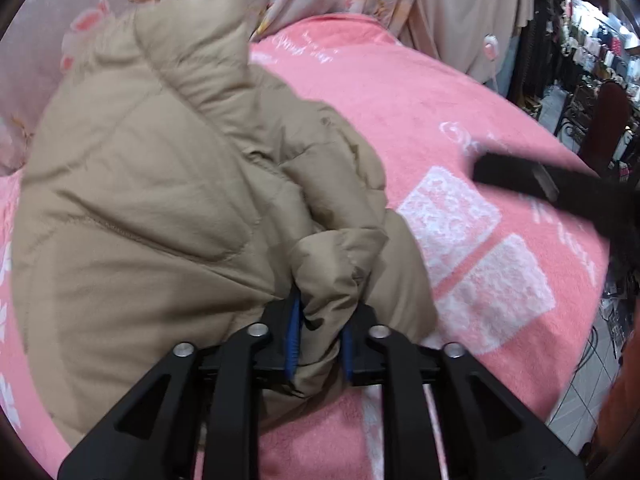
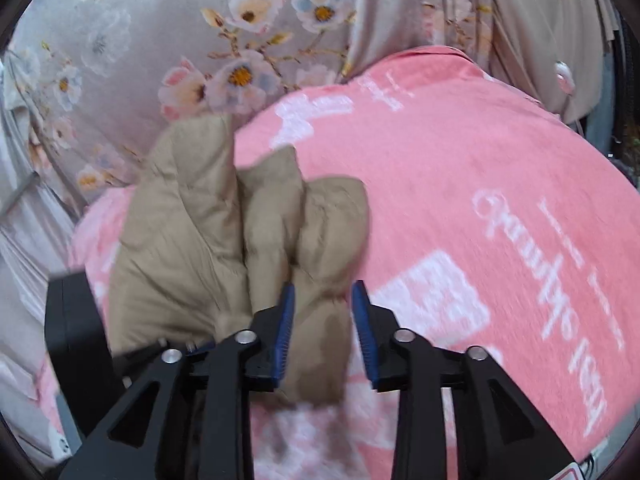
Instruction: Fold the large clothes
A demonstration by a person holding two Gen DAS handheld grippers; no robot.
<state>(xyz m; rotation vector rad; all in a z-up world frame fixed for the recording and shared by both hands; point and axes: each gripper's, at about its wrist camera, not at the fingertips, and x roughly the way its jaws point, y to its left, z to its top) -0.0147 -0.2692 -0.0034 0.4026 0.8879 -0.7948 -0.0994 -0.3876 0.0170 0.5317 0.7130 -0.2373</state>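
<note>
A tan puffer jacket (image 1: 160, 168) lies bunched on a pink bed blanket (image 1: 460, 120). My left gripper (image 1: 320, 340) is shut on a fold of the jacket's edge, with fabric squeezed between its blue pads (image 1: 294, 340). In the right wrist view the jacket (image 2: 192, 232) is bunched in front of my right gripper (image 2: 326, 336). Its jaws stand apart around a tan fold; the right blue pad (image 2: 366, 336) is clear of the fabric. The right gripper also shows as a black shape at the right of the left wrist view (image 1: 540, 180).
The pink blanket (image 2: 480, 168) with white lettering covers the bed. A floral grey curtain (image 2: 200, 40) hangs behind it. A cluttered shelf area (image 1: 592, 60) and tiled floor (image 1: 580, 400) lie to the right. The left gripper's black body (image 2: 76, 340) is at the left.
</note>
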